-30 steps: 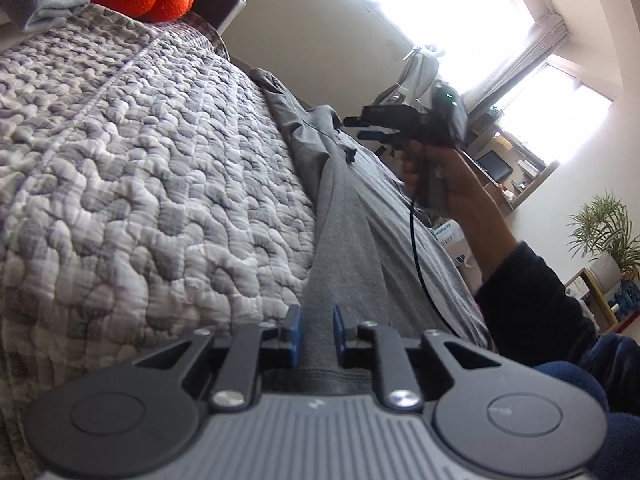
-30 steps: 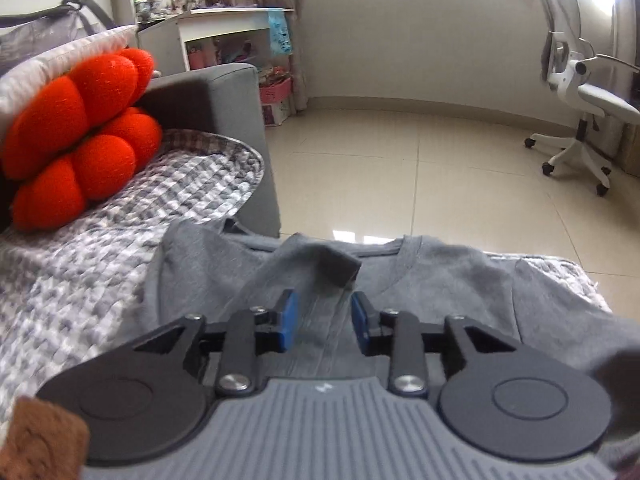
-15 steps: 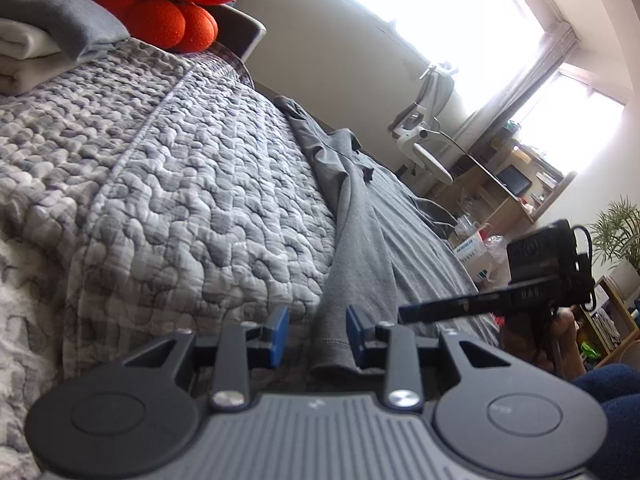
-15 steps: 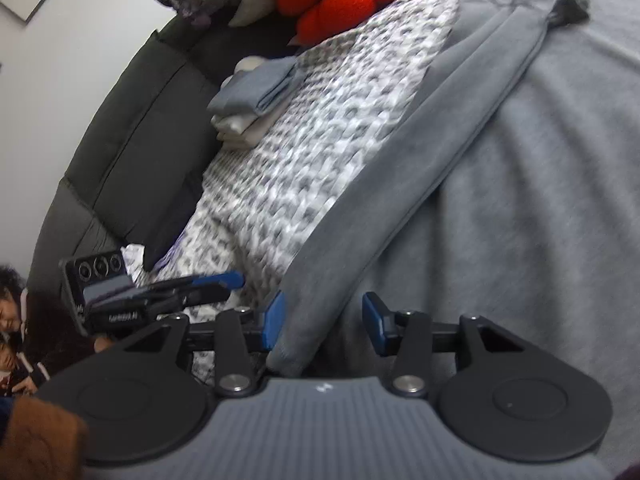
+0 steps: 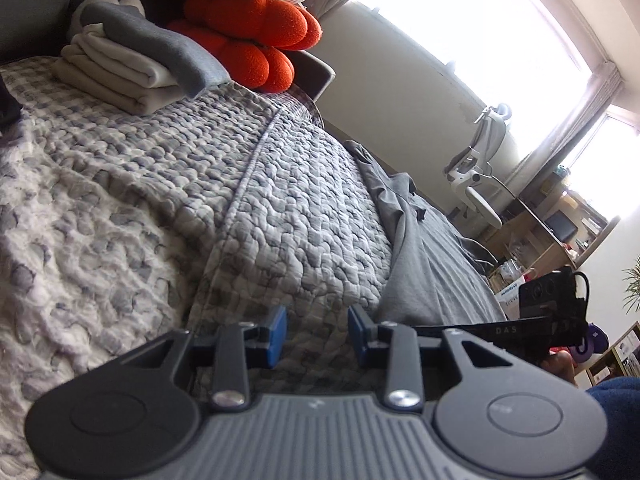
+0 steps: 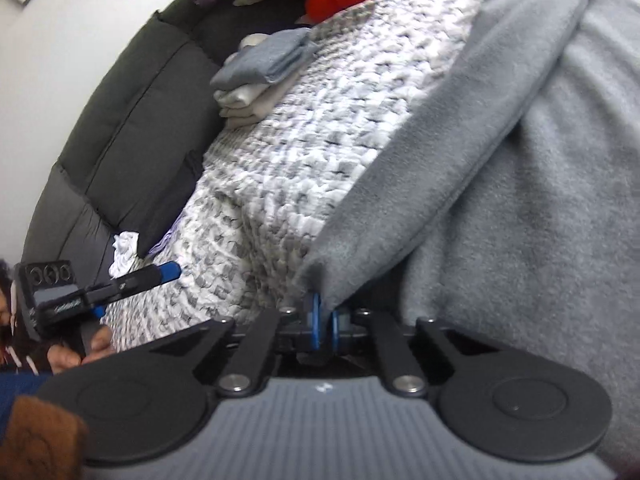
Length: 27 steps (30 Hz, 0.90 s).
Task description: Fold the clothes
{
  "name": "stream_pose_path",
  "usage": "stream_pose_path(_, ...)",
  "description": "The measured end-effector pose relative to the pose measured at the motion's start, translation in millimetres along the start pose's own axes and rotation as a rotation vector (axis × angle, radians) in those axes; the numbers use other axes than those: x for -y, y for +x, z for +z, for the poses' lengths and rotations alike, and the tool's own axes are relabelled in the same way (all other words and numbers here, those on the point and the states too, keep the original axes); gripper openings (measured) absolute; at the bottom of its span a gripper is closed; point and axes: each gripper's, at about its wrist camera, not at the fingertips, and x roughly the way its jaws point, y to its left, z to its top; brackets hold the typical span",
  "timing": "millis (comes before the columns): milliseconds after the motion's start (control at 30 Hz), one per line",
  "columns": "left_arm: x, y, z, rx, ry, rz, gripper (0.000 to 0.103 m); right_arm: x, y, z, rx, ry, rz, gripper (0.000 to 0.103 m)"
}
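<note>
The only legible writing was "DAS" on the side of the right gripper (image 5: 496, 330) as seen from the left wrist view; lettering on the left gripper (image 6: 168, 270) body in the right wrist view was too blurred to read. The surface was a grey-and-white quilted cover (image 5: 168, 200) over a dark sofa (image 6: 132, 120), with a stack of folded clothes (image 5: 128, 64) and an orange cushion (image 5: 256, 40) at the far end; a white office chair (image 5: 480, 168), wooden shelves (image 5: 560, 232) and bright windows (image 5: 460, 24) stood beyond. The grey sweatshirt (image 6: 540, 184) lay flat on the cover, one sleeve (image 6: 460, 128) folded along its body. Versus half a second before, the right gripper had gone from spread to pinched shut on the sleeve's cuff. The left gripper's jaws stood wide, wider than before, empty over bare quilt just beside the sweatshirt's edge (image 5: 404, 264).
</note>
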Motion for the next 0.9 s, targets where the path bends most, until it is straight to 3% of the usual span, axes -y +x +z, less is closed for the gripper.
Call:
stream_pose_path(100, 3.5, 1.4, 2.2, 0.001, 0.014, -0.007, 0.035, -4.2, -26.3, -8.8, 0.04, -0.045, 0.016, 0.008)
stream_pose_path(200, 9.2, 7.8, 3.7, -0.003, 0.03, -0.003, 0.035, 9.4, -43.8, -18.5, 0.056, -0.026, -0.021, 0.007)
stream_pose_path(300, 11.4, 15.5, 3.6, -0.014, 0.037, 0.002, 0.035, 31.4, -49.0, -32.8, 0.038, 0.022, -0.085, 0.008)
stream_pose_path(467, 9.3, 24.2, 2.9, -0.031, 0.042, -0.002, 0.035, 37.7, -42.1, -46.4, 0.04, -0.014, -0.127, 0.007)
stream_pose_path(700, 11.4, 34.3, 3.7, -0.042, 0.043, -0.013, 0.035, 30.5, -44.9, -50.8, 0.051, -0.08, -0.126, 0.014)
stream_pose_path(900, 14.5, 38.7, 5.6, -0.053, 0.035, -0.011, 0.035, 21.9, -48.5, -54.0, 0.074, -0.171, -0.045, 0.012)
